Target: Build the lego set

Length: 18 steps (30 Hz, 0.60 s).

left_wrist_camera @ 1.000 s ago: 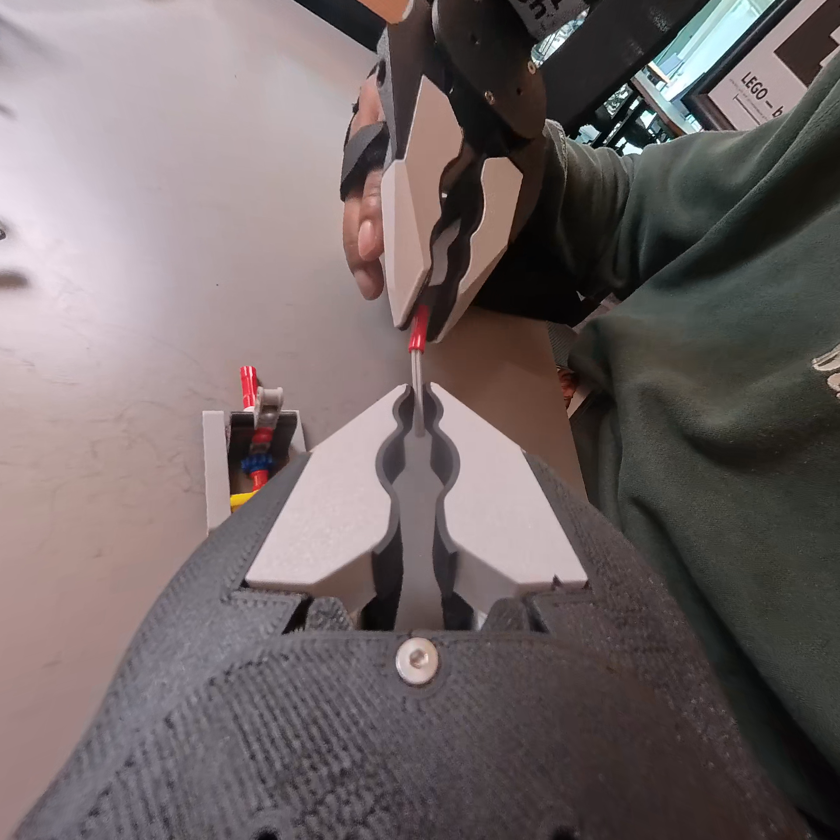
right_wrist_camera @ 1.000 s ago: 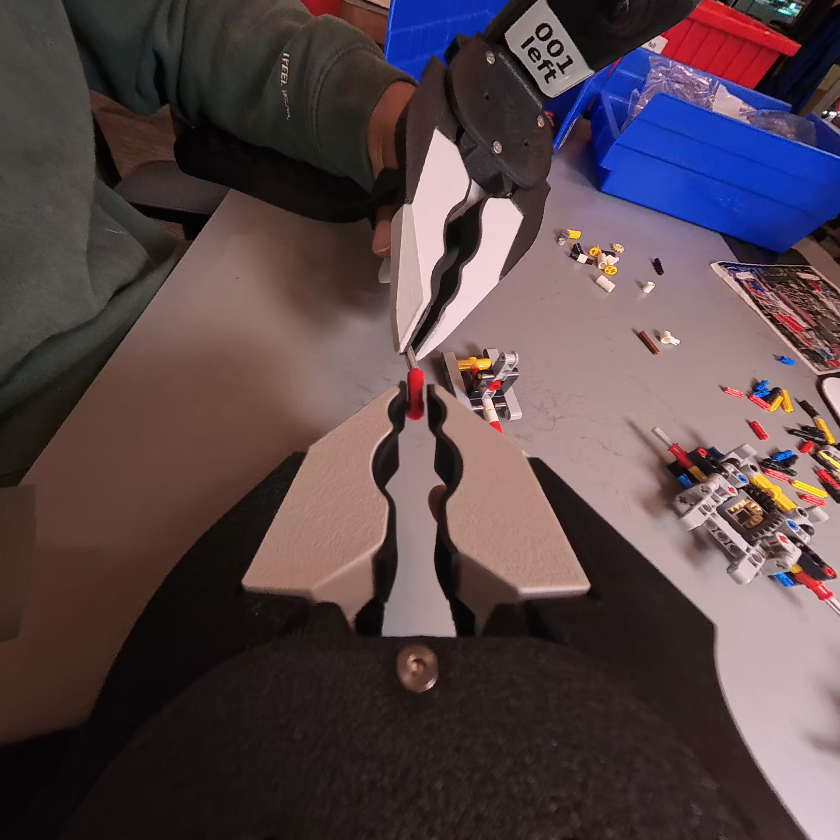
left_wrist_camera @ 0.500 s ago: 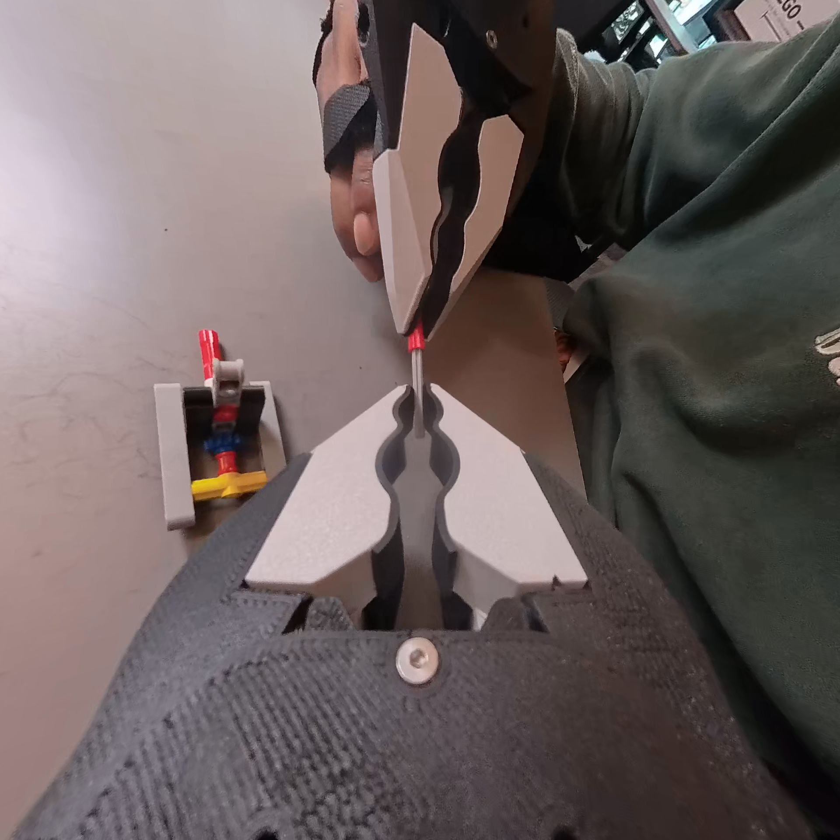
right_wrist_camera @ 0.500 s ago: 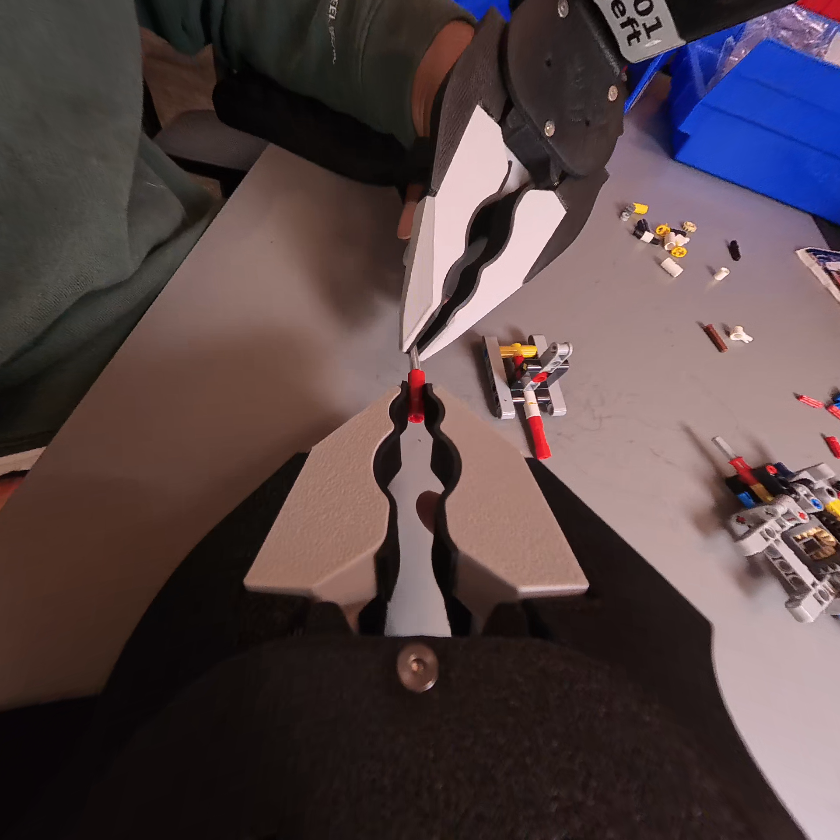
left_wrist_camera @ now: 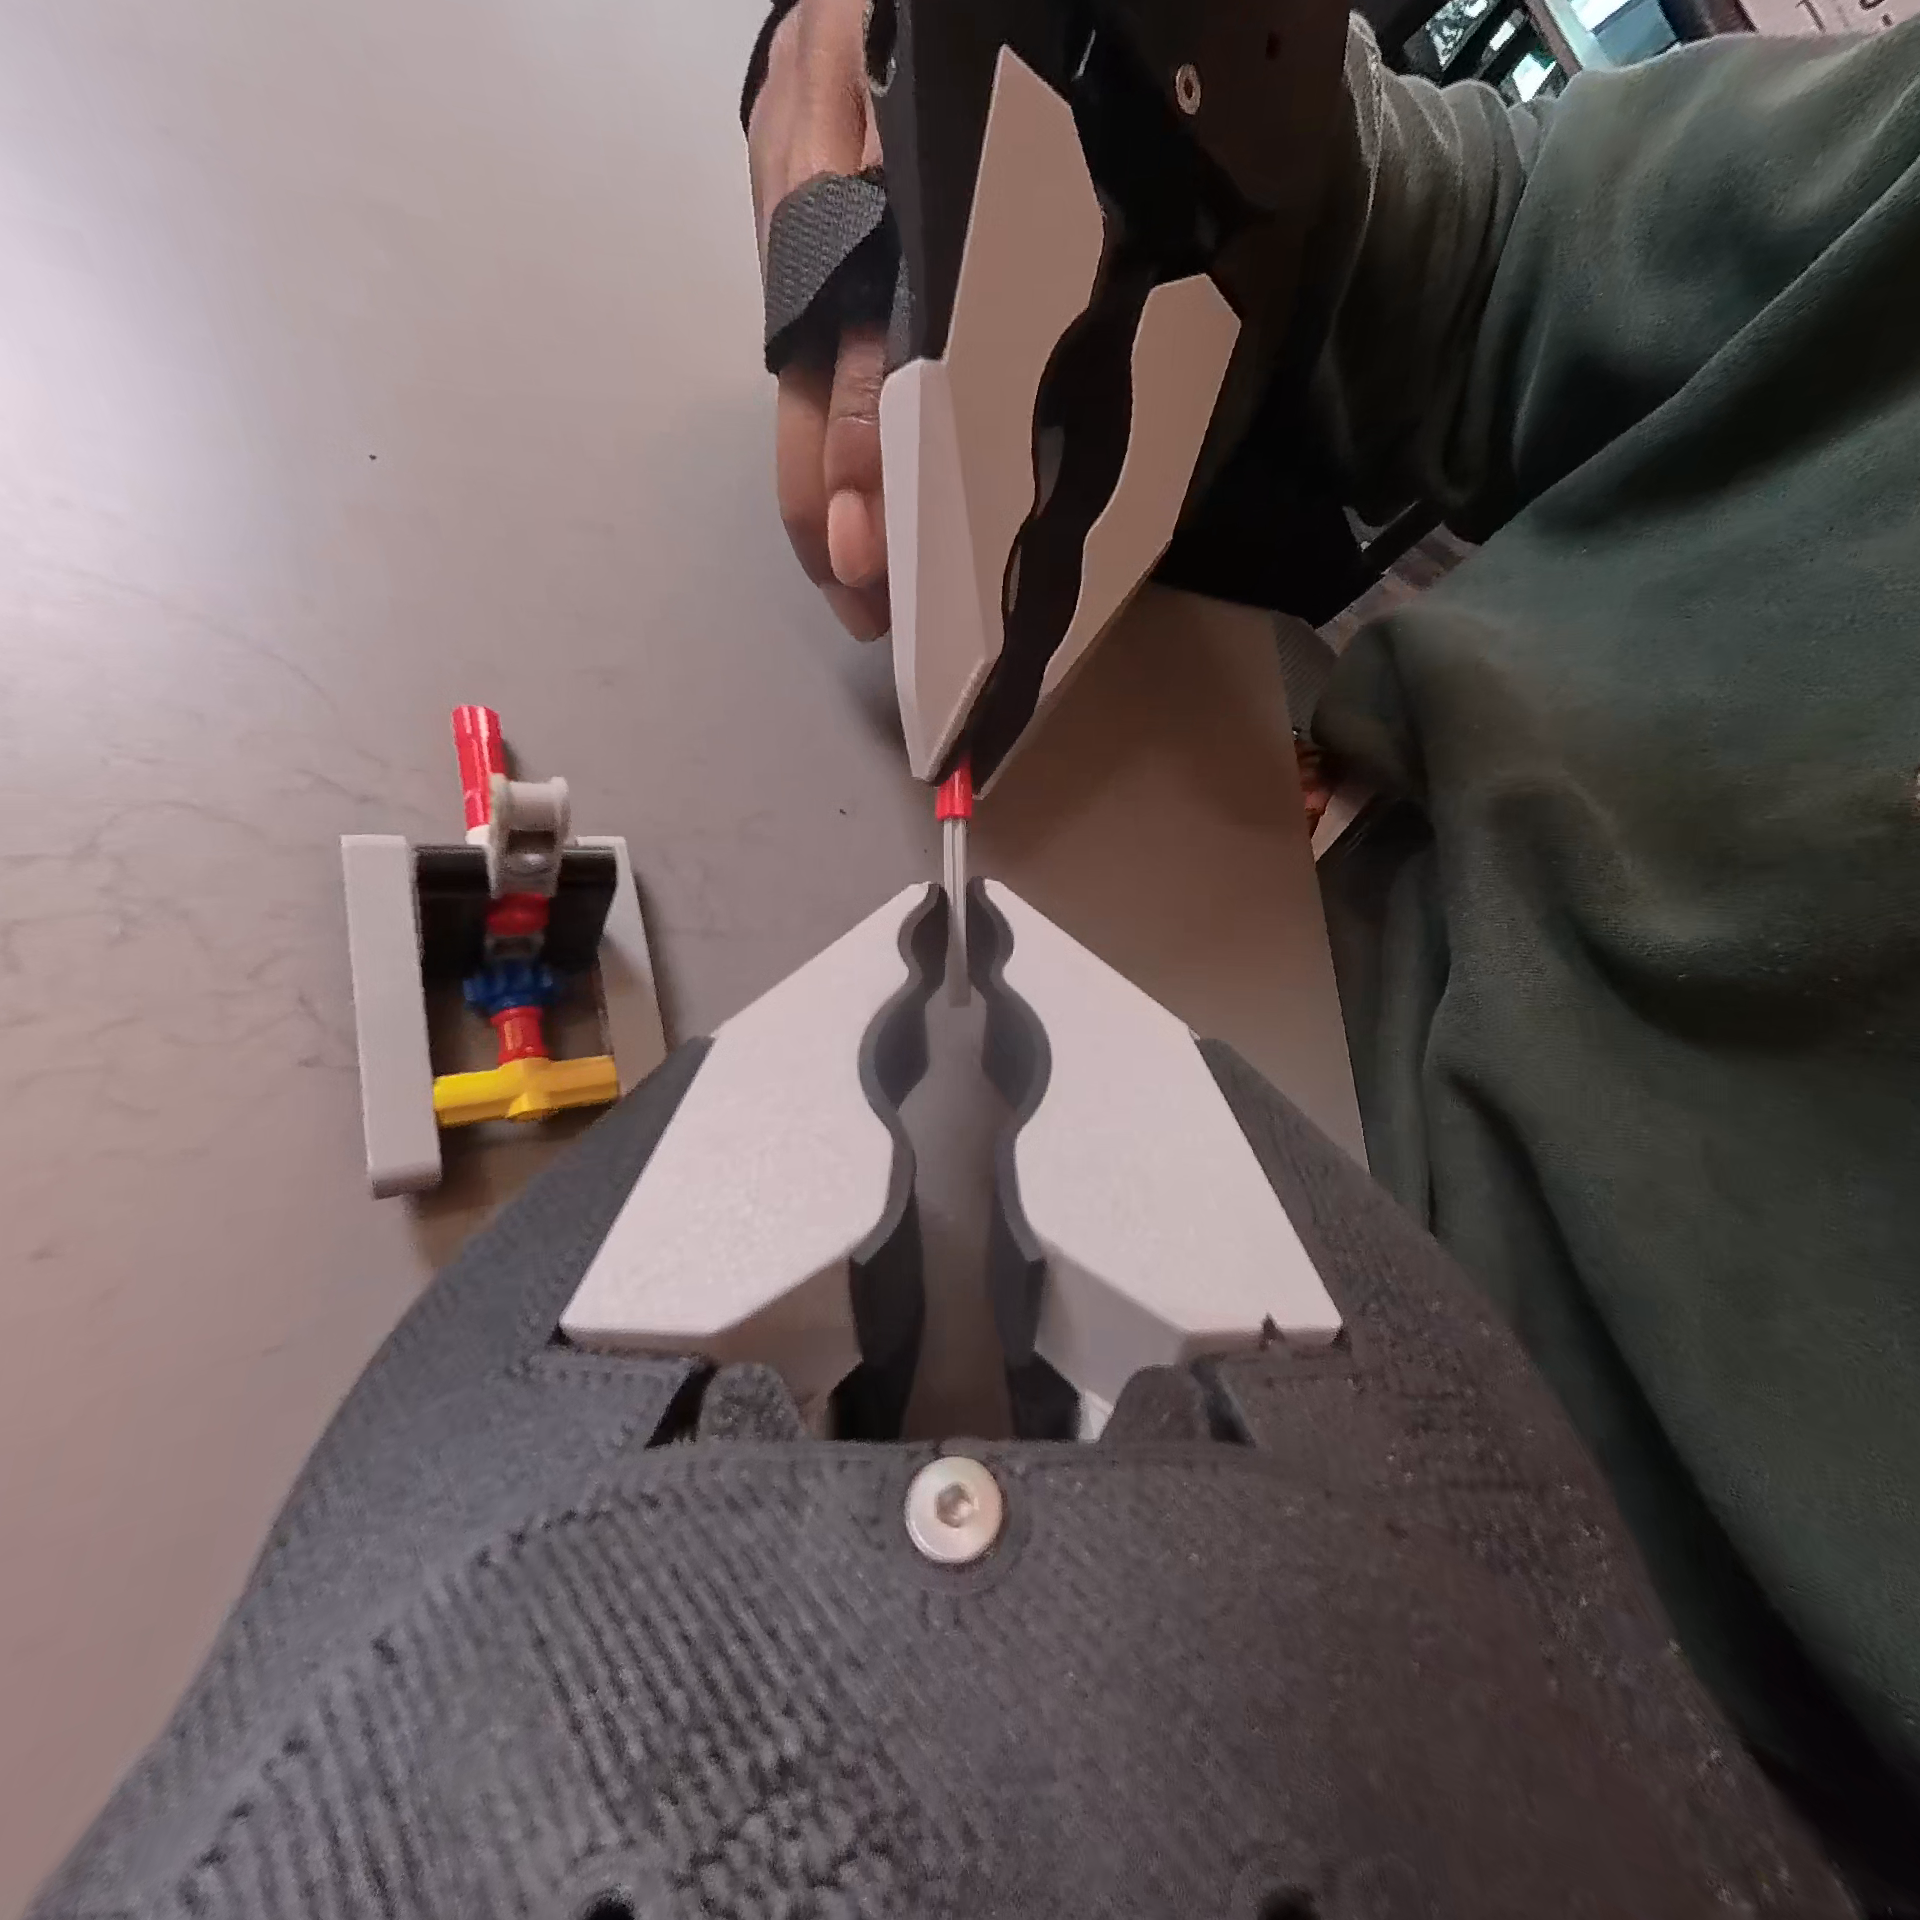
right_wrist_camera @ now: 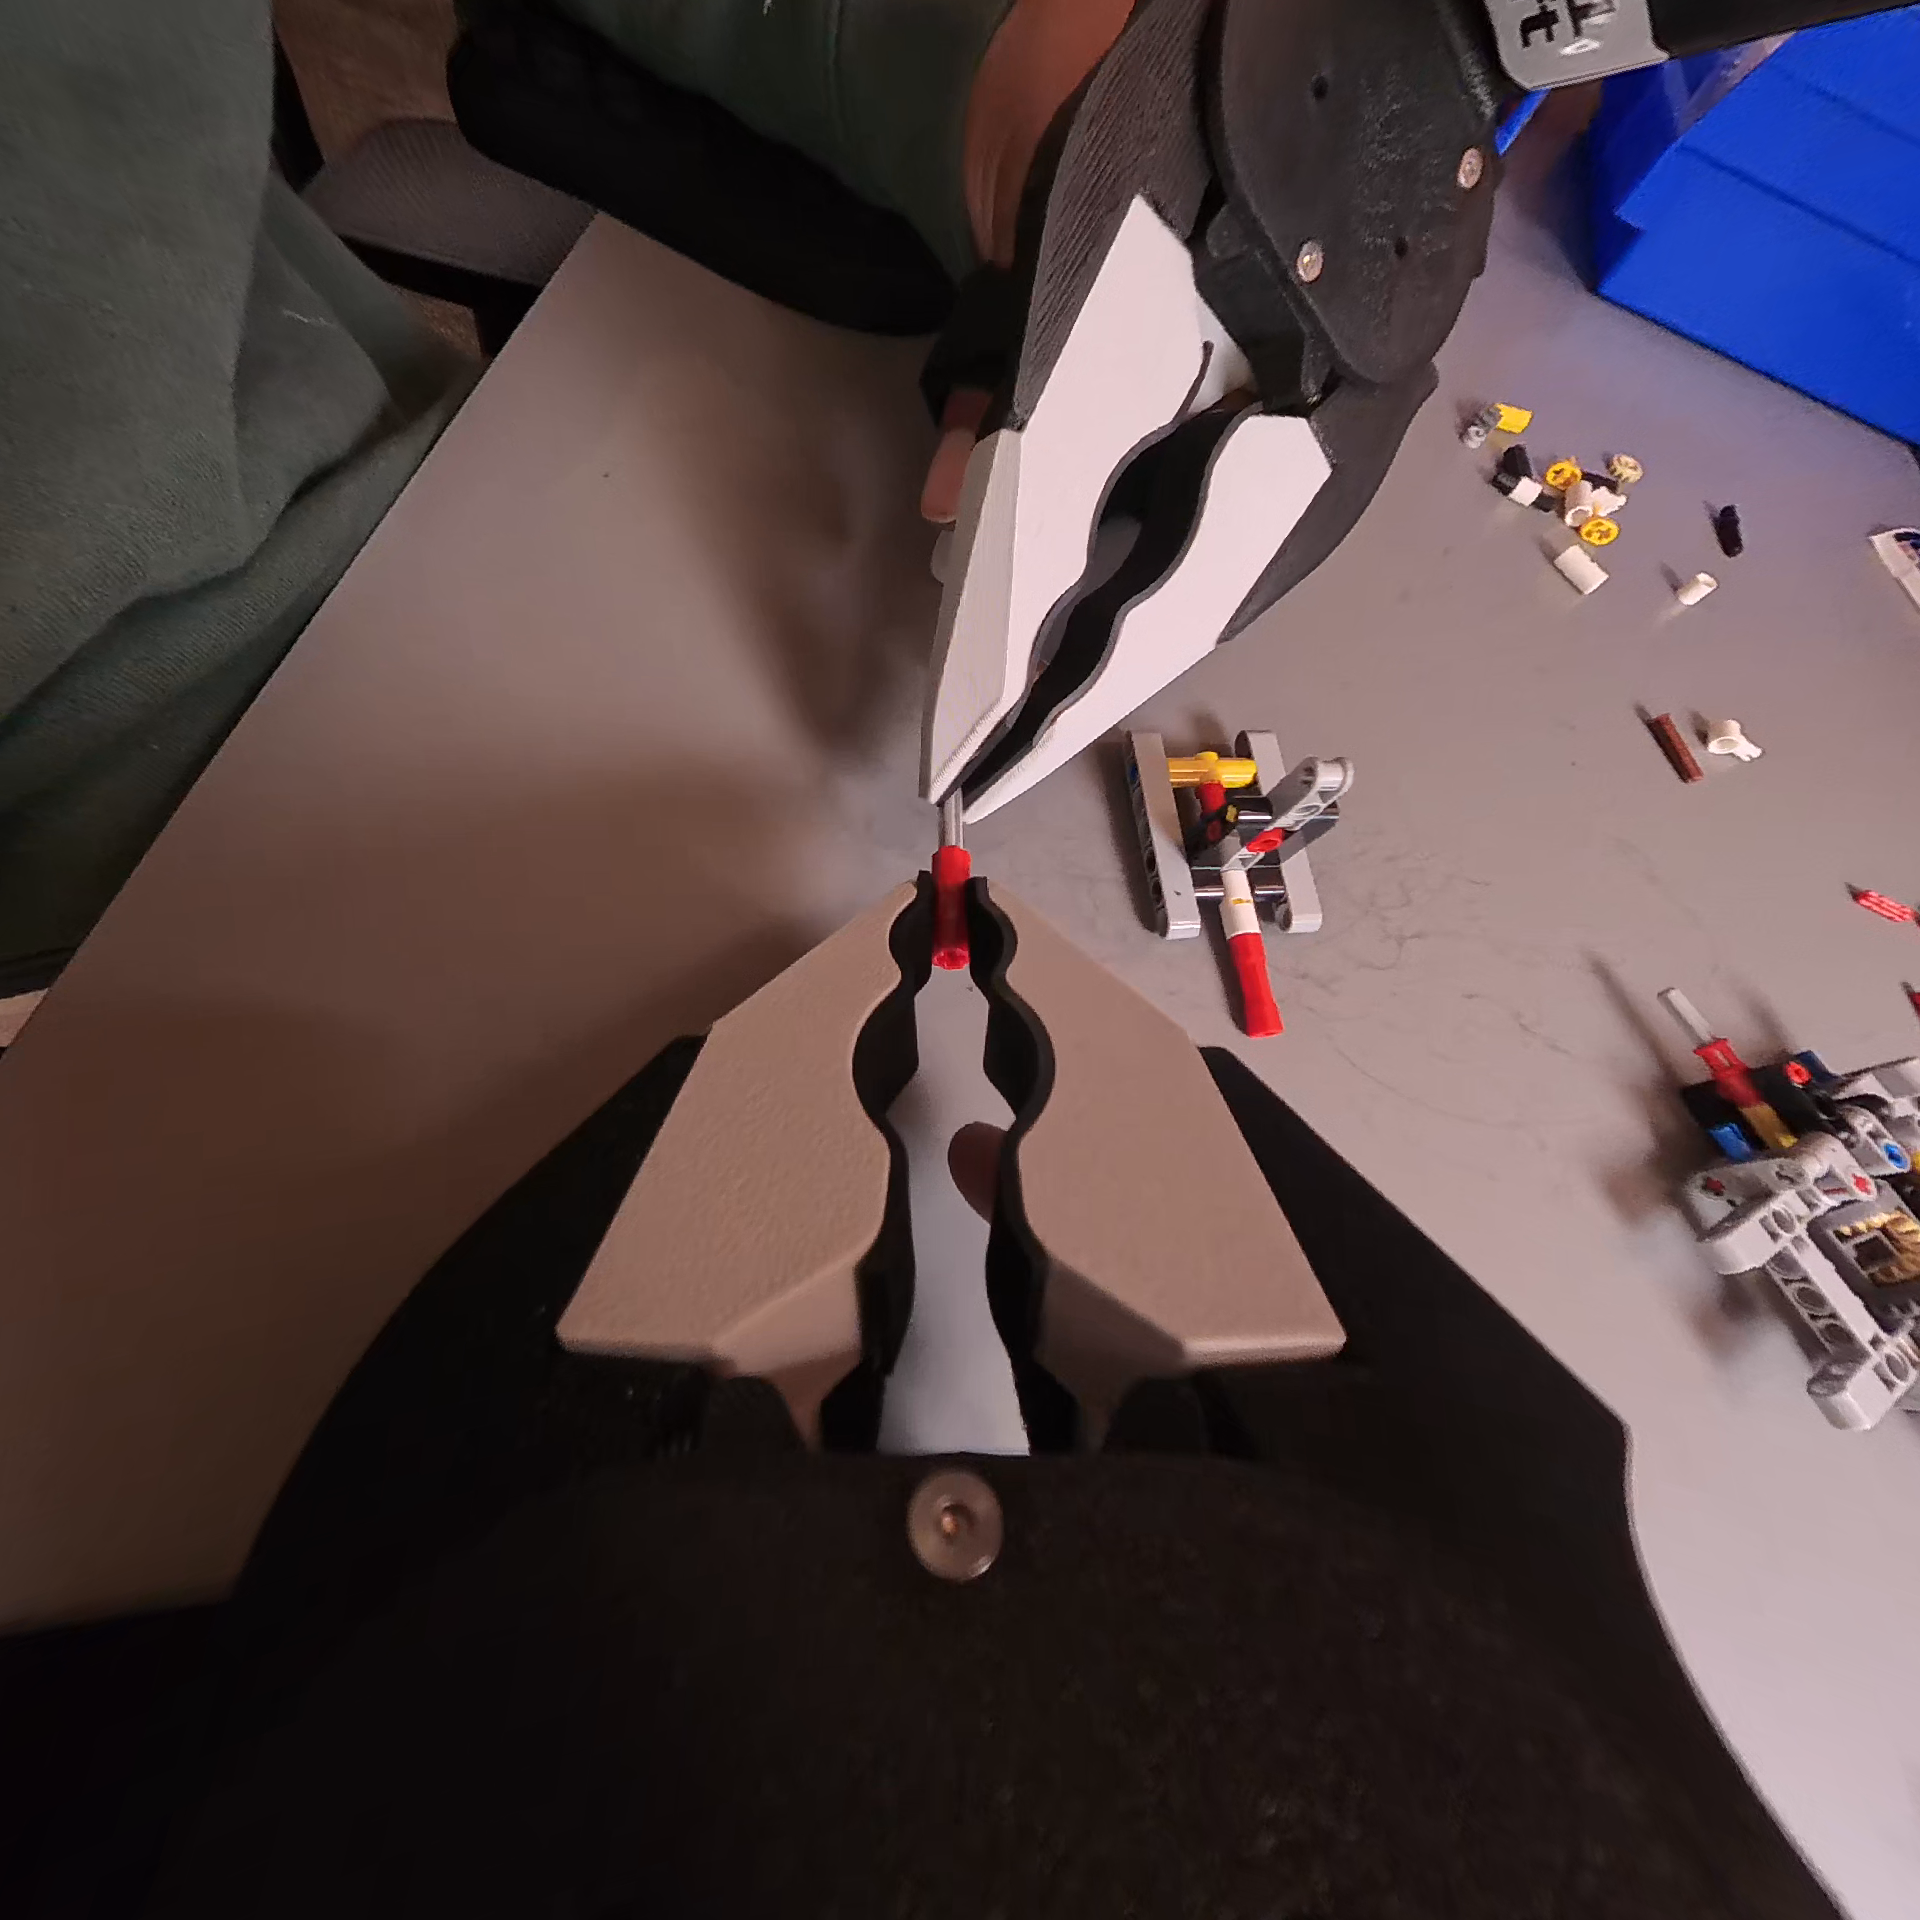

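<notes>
The two grippers meet tip to tip above the grey table (right_wrist_camera: pixel 623 727), sharing one thin piece that runs straight between them, its long axis in line with both pairs of fingers. The left gripper (left_wrist_camera: pixel 956 891) is closed on the grey axle (left_wrist_camera: pixel 954 862); the right gripper (right_wrist_camera: pixel 948 896) is closed on the red sleeve (right_wrist_camera: pixel 948 904) fitted over the axle's far end. A short stretch of axle shows between the tips. A small grey-framed assembly (right_wrist_camera: pixel 1226 831) with red, yellow and blue parts lies on the table just beside the tips, on the left gripper's side. Loose parts (right_wrist_camera: pixel 1558 499) and a larger model (right_wrist_camera: pixel 1818 1226) lie well apart.
</notes>
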Each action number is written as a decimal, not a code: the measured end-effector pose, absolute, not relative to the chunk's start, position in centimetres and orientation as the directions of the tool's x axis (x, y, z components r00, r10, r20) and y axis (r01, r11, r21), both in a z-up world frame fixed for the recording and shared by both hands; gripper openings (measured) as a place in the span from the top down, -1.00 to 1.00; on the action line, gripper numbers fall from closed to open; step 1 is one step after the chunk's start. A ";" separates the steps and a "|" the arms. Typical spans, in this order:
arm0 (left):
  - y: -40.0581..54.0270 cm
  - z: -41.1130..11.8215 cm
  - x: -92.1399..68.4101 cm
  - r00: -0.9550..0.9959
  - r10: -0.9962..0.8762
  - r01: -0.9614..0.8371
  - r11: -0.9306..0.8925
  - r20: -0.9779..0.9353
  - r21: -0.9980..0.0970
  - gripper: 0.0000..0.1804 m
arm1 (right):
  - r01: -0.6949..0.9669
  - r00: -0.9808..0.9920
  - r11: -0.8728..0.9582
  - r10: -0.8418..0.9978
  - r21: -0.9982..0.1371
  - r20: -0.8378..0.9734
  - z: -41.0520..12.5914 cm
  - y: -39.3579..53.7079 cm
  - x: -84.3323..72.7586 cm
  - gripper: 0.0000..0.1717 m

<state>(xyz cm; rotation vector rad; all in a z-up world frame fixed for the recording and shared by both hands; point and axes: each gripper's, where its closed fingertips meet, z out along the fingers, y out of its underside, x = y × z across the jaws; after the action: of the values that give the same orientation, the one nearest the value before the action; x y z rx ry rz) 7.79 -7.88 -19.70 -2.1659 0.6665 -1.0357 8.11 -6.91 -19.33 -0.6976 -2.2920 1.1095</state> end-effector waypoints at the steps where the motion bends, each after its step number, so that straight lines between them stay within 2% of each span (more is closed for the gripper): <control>1: -7.9 -19.6 7.8 0.559 -0.670 -0.161 -0.666 0.489 -0.728 0.98 | 0.229 -0.745 0.531 0.635 -0.816 0.204 -19.3 -6.9 8.1 0.95; 18: -7.5 -20.0 7.6 0.582 -0.658 -0.150 -0.664 0.478 -0.732 0.98 | 0.256 -0.728 0.548 0.651 -0.796 0.214 -19.8 -6.8 7.7 0.95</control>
<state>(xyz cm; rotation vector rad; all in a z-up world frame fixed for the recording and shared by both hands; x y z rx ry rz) 7.63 -7.47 -19.96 -2.1628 0.6400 -1.0111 7.68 -6.79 -19.83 -0.7315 -2.2928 1.0657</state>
